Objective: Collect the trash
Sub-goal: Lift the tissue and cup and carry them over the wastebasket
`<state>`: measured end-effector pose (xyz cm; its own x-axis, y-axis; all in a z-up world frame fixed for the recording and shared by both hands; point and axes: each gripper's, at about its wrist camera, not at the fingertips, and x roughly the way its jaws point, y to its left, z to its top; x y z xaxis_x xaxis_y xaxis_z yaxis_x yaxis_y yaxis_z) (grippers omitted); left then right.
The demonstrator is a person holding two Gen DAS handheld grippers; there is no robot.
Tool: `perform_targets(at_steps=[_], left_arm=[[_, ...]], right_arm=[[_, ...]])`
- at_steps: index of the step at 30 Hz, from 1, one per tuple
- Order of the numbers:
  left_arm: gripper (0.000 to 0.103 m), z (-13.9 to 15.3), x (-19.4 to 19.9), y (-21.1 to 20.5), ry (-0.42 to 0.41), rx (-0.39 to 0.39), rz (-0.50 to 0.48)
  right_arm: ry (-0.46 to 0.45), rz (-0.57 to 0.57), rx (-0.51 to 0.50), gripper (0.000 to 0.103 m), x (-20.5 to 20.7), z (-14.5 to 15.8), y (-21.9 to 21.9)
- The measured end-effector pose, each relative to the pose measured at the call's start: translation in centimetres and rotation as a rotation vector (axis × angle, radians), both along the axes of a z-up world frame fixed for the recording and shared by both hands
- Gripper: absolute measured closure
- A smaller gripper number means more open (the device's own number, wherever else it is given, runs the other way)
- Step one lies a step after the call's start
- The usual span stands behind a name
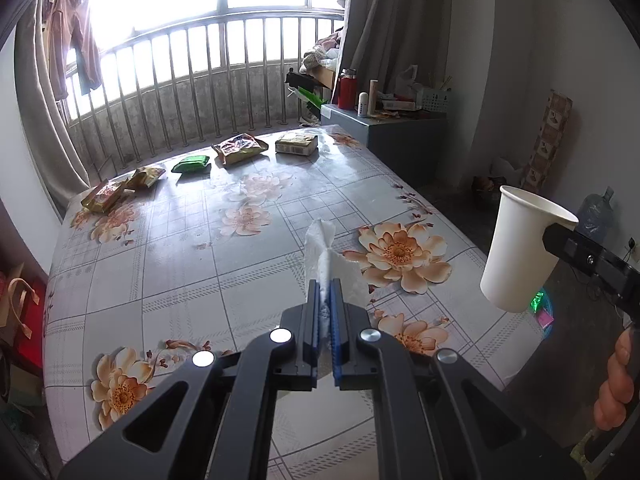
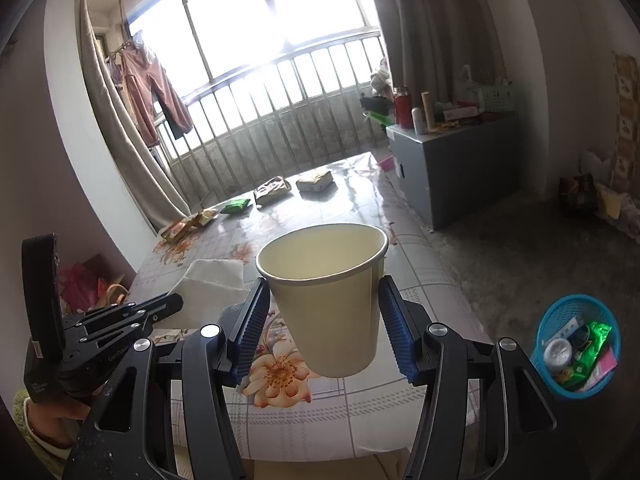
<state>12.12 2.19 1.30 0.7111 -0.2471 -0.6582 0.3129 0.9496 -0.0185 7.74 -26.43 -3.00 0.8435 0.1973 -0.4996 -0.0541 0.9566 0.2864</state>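
- We see our left claw [image 1: 326,300] pressed narrow on a crumpled white paper tissue [image 1: 326,254], which sticks up and forward from between the blue pads, above the flowered plastic-covered tabletop [image 1: 180,248].
- Our right claw [image 2: 324,312] grips a white paper cup [image 2: 328,292] by its sides, mouth up and tilted a little; in the left wrist view the cup [image 1: 520,248] hangs past the tabletop's right edge, over the floor.
- Along the far edge of the tabletop lies a row of snack wrappers: two gold-and-red foil packets [image 1: 120,188] at the left corner, a green flat packet [image 1: 191,165], an orange printed bag [image 1: 239,148] and a pale yellow boxy pack [image 1: 297,144], each apart from the next.
- The broad middle of the tabletop between that row and our claws carries nothing but its flower print.
- A round blue plastic mesh basket [image 2: 560,312] stands on the grey floor, right of the tabletop's near right corner and well apart from it, already holding wrappers and a white lid.
- A grey cabinet [image 2: 448,168] stands just beyond the tabletop's far right corner, with open floor between it and the basket.
- In the right wrist view, the left claw [image 2: 172,304] sits at the left, holding the tissue [image 2: 212,280] just beside the cup.
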Motion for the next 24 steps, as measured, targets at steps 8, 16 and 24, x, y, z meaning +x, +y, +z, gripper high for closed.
perform_targets(at_steps=[8,16,24], left_arm=[[0.098,1.4,-0.2,-4.1,-0.009,-0.003,-0.091],[0.098,1.7,0.4,-12.3,0.046,-0.042,-0.265],[0.098,-0.2,1.9,-24.7,0.212,-0.088,-0.471]], right_arm=[[-0.035,-0.064,0.042,0.051,-1.8,0.2,-3.1],[-0.04,-0.198,0.083,0.051,-4.1,-0.5,-8.9],[0.032,-0.437,0.072,0.051,-7.5,-2.8,-18.4]])
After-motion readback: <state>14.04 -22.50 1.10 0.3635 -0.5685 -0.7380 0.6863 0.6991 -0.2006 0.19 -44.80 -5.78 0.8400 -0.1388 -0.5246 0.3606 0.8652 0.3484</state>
